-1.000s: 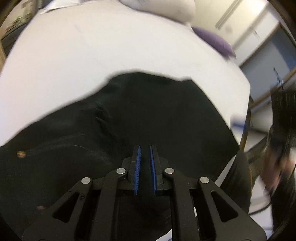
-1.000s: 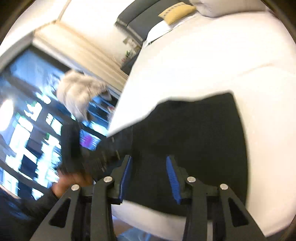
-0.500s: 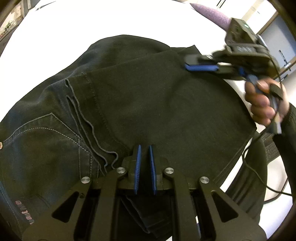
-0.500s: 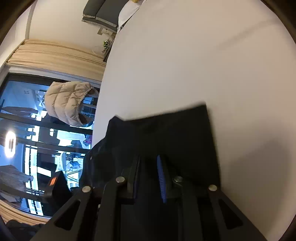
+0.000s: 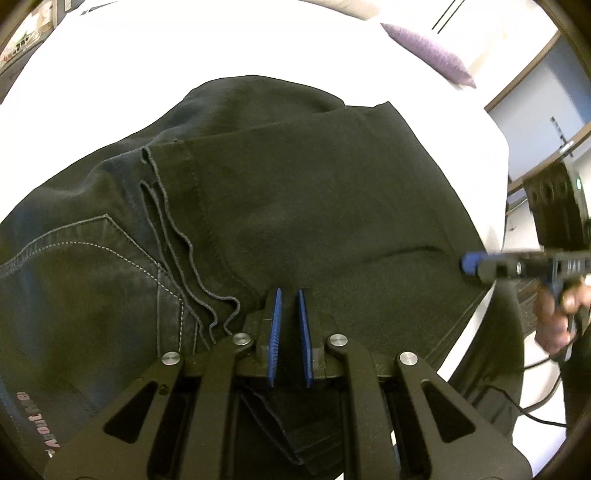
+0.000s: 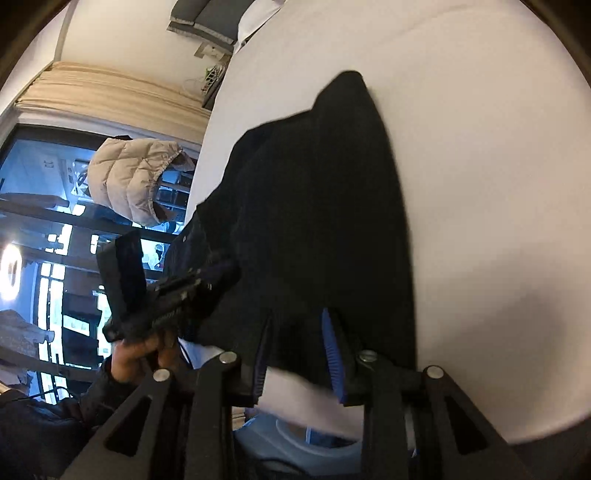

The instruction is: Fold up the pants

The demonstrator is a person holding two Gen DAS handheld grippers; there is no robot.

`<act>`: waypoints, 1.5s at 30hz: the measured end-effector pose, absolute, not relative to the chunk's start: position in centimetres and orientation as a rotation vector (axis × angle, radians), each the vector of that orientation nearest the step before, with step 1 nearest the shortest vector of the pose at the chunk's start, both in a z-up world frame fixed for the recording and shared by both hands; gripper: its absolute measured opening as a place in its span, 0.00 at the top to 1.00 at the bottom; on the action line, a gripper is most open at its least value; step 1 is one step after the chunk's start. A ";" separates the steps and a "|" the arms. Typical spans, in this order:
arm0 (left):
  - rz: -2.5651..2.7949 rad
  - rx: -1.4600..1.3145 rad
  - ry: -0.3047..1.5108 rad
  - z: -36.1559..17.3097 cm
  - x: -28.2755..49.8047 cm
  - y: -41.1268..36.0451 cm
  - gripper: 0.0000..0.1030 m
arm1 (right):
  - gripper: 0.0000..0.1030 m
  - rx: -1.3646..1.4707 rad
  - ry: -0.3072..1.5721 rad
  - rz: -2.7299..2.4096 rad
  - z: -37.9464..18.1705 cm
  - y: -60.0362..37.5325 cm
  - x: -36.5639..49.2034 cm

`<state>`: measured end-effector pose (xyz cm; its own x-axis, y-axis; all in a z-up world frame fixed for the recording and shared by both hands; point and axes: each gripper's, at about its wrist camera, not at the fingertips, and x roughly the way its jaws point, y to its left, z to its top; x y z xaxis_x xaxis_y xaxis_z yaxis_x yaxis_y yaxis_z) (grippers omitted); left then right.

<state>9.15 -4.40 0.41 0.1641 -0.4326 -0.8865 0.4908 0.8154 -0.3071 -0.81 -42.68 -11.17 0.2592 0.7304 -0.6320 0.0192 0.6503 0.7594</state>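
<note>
Dark grey-black pants [image 5: 295,206] lie folded on a white bed [image 5: 184,48], with a back pocket [image 5: 85,280] at left and the hem edge [image 5: 458,325] at lower right. My left gripper [image 5: 289,295] hovers over the near part of the pants, its blue pads nearly together with nothing between them. My right gripper [image 6: 295,314] is open over the near edge of the pants [image 6: 314,206], empty. It also shows in the left wrist view [image 5: 467,264] at the right edge of the pants. The left gripper [image 6: 221,275] shows in the right wrist view, held by a hand.
A purple pillow [image 5: 428,55] lies at the far right of the bed. A beige puffer jacket [image 6: 136,181] hangs by dark windows. Grey cushions [image 6: 207,16] sit beyond the bed. A cable [image 5: 532,413] hangs at the bed's right edge.
My right gripper let go of the pants, opened, and pulled back from the far corner to the near right edge. My left gripper stayed nearly shut over the pants.
</note>
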 end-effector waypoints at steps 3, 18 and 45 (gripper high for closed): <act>-0.667 0.010 1.227 0.4 9.0 -3.2 0.91 | 0.70 0.720 1.223 0.499 -10.1 -42.3 -2.1; -0.500 -0.450 0.939 7.8 -0.8 15.9 0.90 | 0.56 0.824 1.048 0.596 -5.7 -33.4 2.0; -0.350 -1.394 0.984 -7.2 -4.7 31.9 0.89 | 0.37 0.860 1.287 0.750 -12.6 -16.5 12.9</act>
<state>-4.75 31.92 -7.16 0.5794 -0.7269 -0.3686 -0.3310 0.2034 -0.9215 12.94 -16.50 -12.60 0.1382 0.8608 -0.4898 -0.0015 0.4947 0.8690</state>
